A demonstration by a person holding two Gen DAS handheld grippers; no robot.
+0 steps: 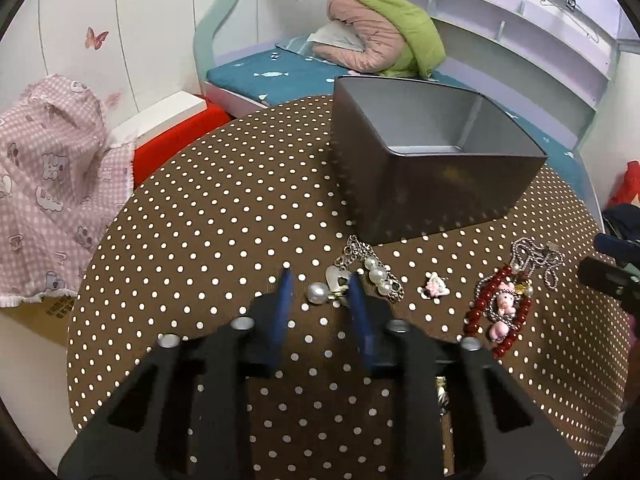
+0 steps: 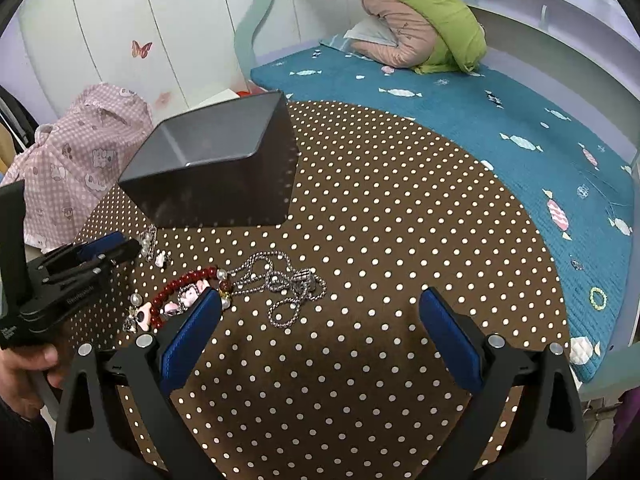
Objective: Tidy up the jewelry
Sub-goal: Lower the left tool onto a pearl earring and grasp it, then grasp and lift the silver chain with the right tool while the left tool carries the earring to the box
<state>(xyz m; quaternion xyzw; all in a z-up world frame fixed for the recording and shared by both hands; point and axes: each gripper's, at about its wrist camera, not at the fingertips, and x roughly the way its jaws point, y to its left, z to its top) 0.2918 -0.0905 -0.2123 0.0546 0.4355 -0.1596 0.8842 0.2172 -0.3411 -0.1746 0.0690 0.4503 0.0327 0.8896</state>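
Right wrist view: polka-dot table [image 2: 360,208] beside bed [image 2: 460,100]; right tool [image 2: 320,304] released.

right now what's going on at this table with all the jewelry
A person holds a gripper in each hand over a brown polka-dot table. The left gripper has narrowed around a large white pearl with a silver heart charm; whether its pads press it is unclear. The right gripper is open beside a silver ball-chain necklace. The grey metal box looks empty.
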